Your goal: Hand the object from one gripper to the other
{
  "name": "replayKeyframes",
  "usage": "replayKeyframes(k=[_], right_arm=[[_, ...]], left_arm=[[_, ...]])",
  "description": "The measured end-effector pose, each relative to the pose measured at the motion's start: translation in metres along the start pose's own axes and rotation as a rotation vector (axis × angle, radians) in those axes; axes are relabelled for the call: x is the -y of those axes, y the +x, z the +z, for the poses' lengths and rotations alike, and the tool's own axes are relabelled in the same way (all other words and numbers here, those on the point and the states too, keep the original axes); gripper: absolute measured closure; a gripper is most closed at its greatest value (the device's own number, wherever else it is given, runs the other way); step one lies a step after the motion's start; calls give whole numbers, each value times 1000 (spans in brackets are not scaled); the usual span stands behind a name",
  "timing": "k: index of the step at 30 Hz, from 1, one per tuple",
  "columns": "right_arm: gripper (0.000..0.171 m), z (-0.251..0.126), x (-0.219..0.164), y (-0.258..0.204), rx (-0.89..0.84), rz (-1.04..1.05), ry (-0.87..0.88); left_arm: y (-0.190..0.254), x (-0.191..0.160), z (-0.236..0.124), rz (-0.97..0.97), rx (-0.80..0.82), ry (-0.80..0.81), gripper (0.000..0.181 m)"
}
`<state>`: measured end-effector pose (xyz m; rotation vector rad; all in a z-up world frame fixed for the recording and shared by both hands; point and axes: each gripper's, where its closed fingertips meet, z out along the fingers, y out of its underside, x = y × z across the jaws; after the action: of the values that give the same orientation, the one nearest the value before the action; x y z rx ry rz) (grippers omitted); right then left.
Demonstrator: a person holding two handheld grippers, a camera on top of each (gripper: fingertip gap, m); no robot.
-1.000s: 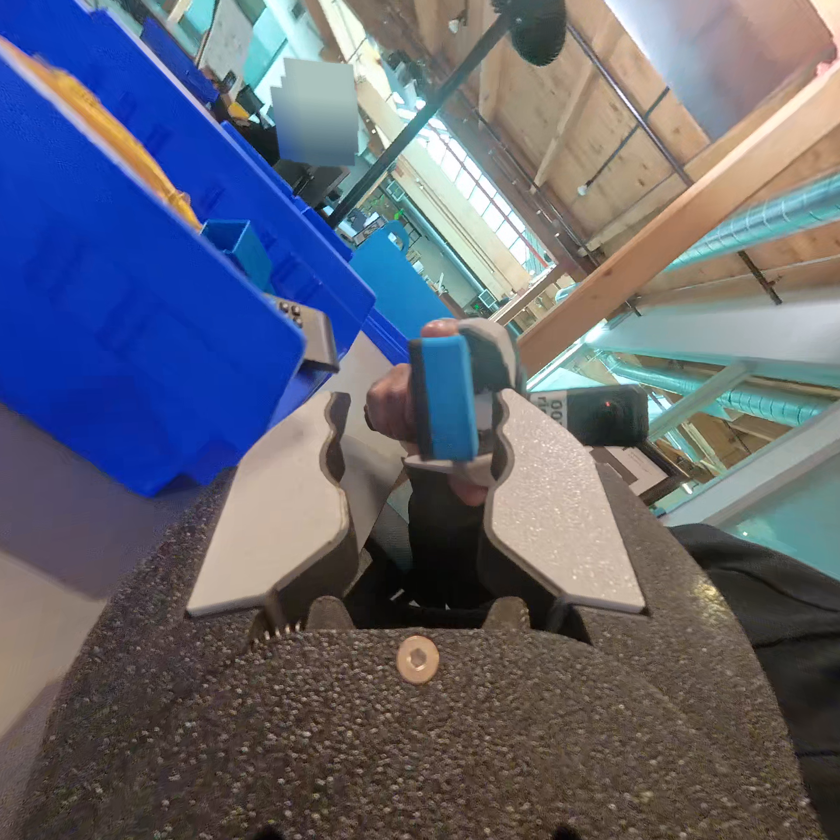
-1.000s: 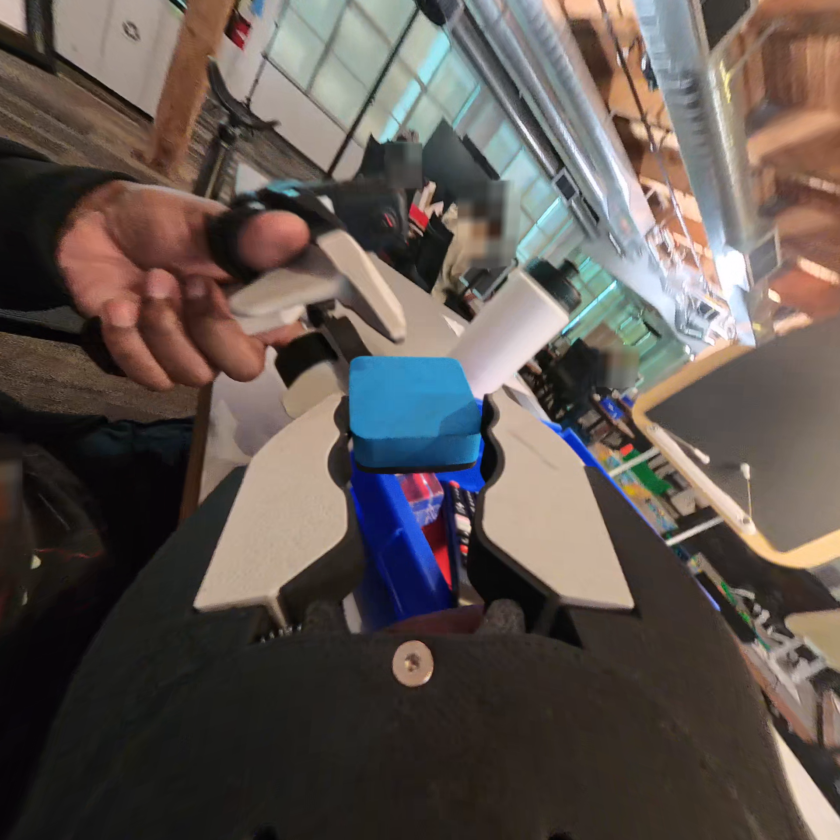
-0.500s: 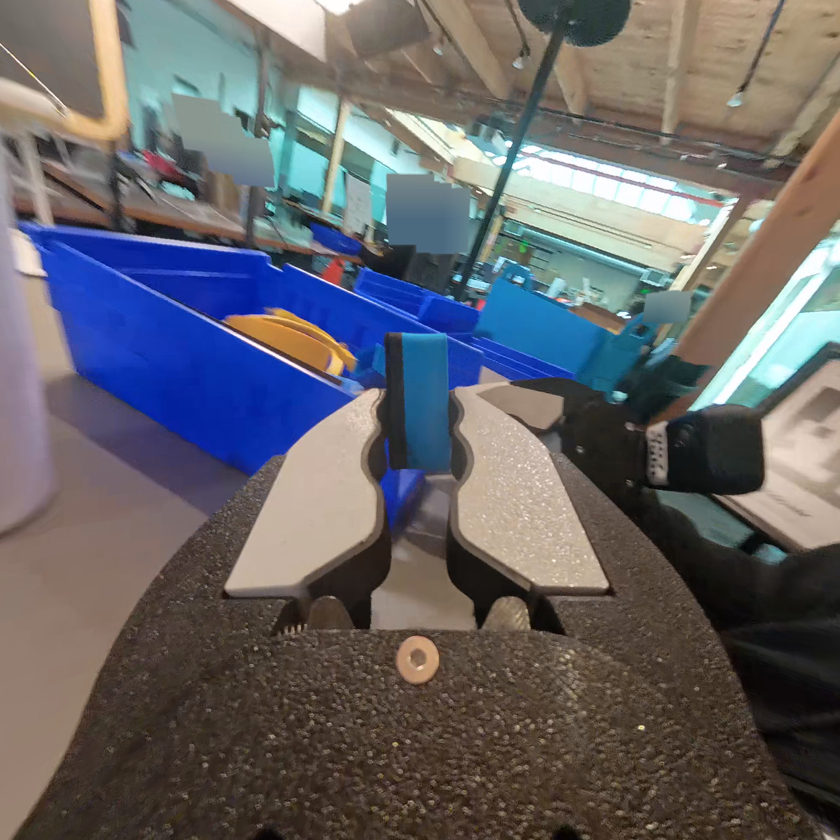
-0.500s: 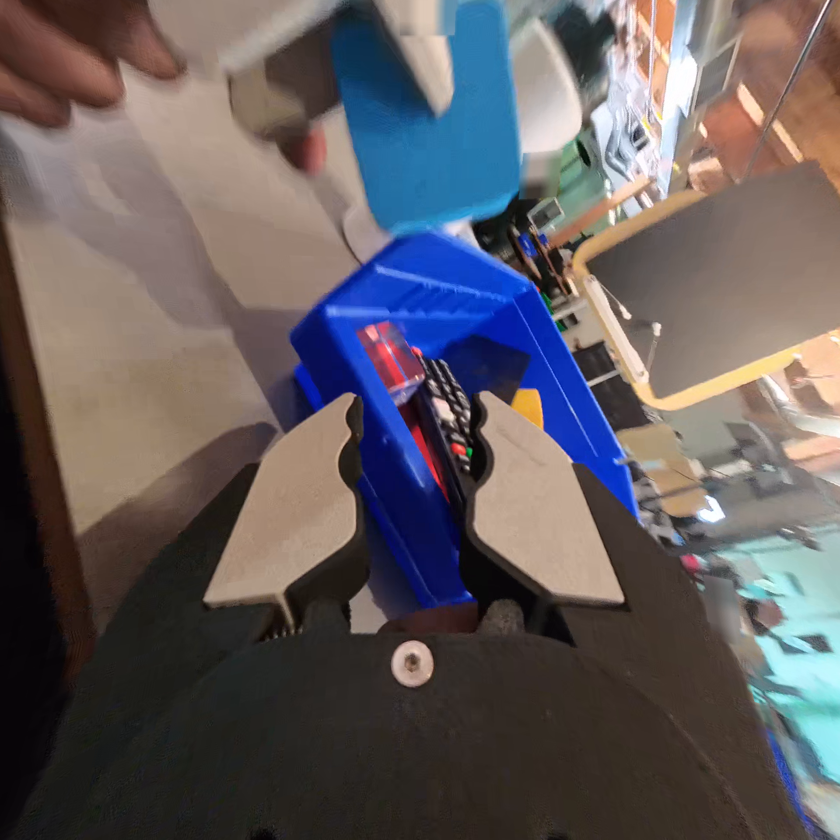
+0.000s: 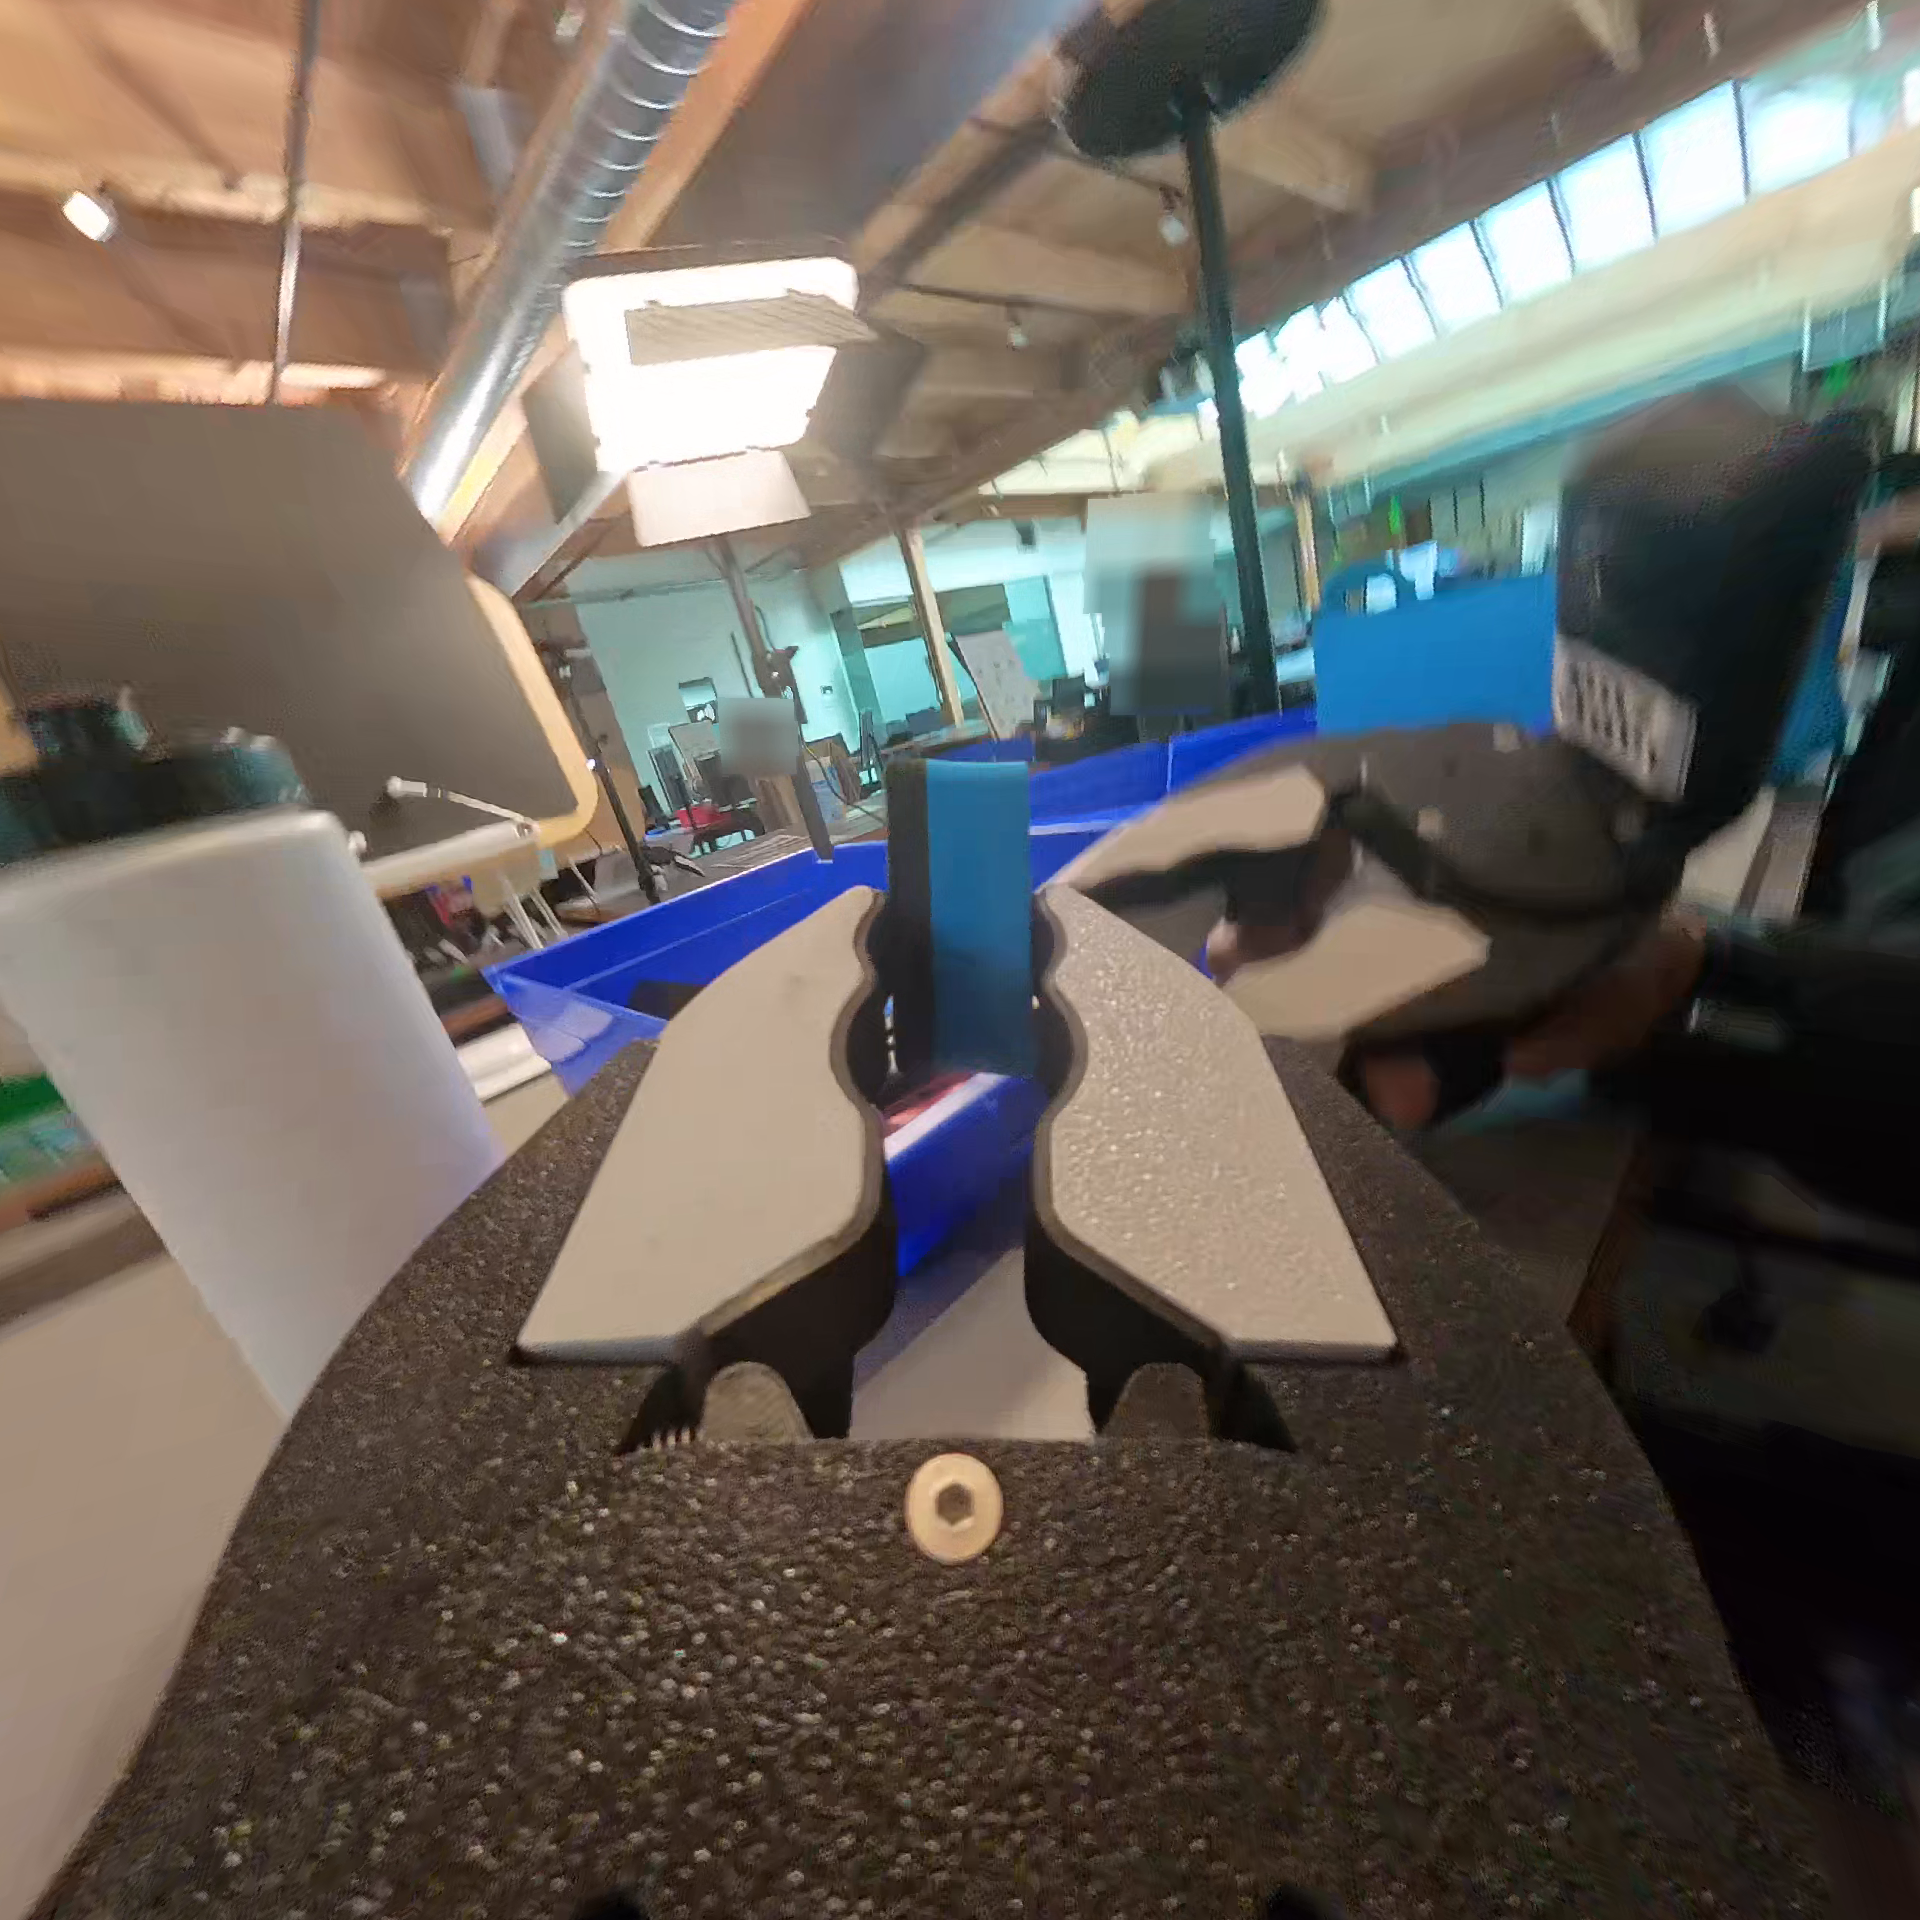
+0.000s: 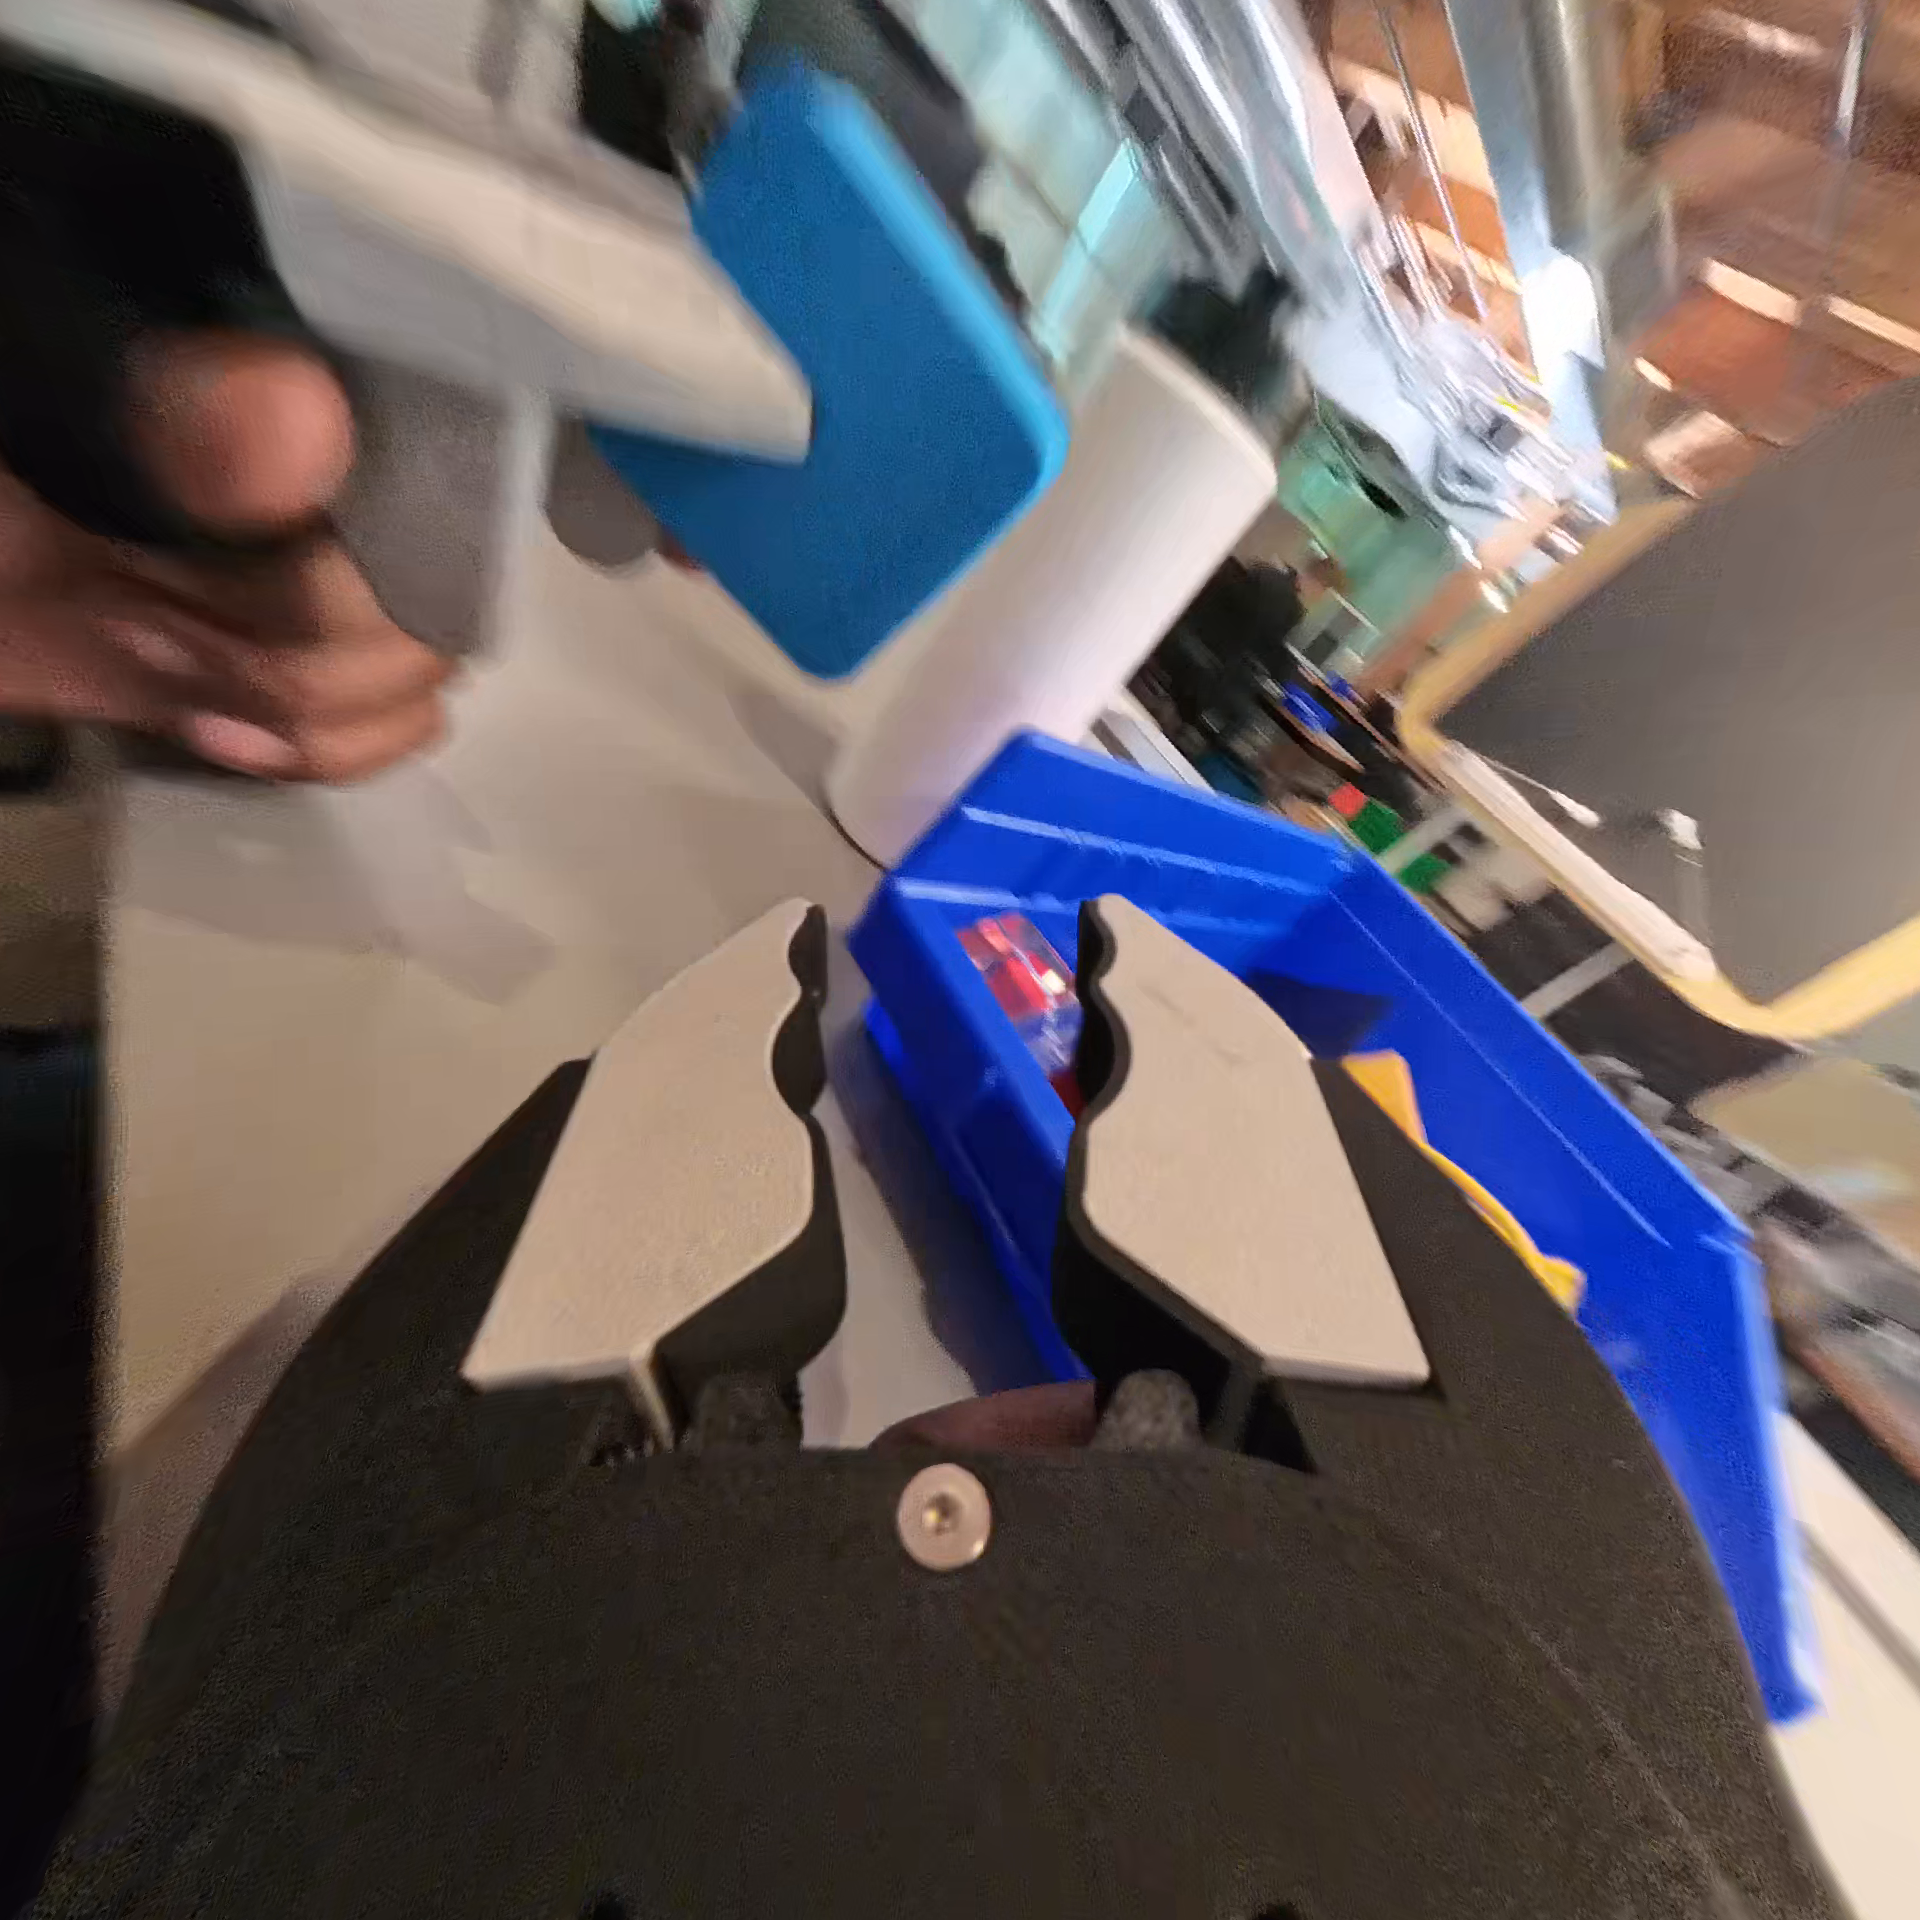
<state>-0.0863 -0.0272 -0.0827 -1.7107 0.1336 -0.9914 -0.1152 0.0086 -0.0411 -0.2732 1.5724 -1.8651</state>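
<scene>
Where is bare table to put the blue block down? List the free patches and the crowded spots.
Free: grey table left of the blue bin, below the white roll. Crowded: the bin, holding red and yellow items. The left gripper holds the blue block; the right gripper is open.

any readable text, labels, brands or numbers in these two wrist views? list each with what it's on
Nothing can be read in either view.
White label patch on the black body of the right hand-held gripper: marks blurred by motion.
White sheet on a stand far back in the hall: too small.
Flat blue rectangular block: no writing visible.
Blue plastic bin: no writing visible.
</scene>
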Motion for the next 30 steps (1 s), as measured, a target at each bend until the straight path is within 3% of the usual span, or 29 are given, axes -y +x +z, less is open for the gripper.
replayKeyframes(k=[3, 6, 11, 15, 19, 20, 22, 24, 28, 30], right_arm=[[121, -12, 24, -4, 70, 32, 155], [113, -12, 28, -16, 77, -106, 175], [106, -9, 20, -52, 176, -348, 153], [105, -8, 12, -69, 266, -419, 129], [144, -14, 12, -72, 268, -447, 148], [145, -15, 13, -69, 252, -444, 154], [146, -18, 17, -60, 192, -444, 168], [146, -22, 24, -45, 89, -472, 204], [147, -30, 33, -11, -198, -610, 211], [146, -32, 35, -2, -321, -734, 194]], left_arm=[[15, -16, -5, 341, -101, -70, 157], [24, -36, -12, 549, -201, -142, 157], [29, -53, -26, 606, -280, -195, 157], [45, -57, -35, 677, -351, -228, 157], [53, -49, -35, 663, -361, -217, 156], [52, -47, -33, 652, -343, -211, 154], [46, -40, -26, 581, -302, -200, 146], [34, -30, -17, 374, -246, -191, 124], [21, -5, -1, -294, -285, -105, 85], [10, -3, 7, -595, -302, -68, 89]])
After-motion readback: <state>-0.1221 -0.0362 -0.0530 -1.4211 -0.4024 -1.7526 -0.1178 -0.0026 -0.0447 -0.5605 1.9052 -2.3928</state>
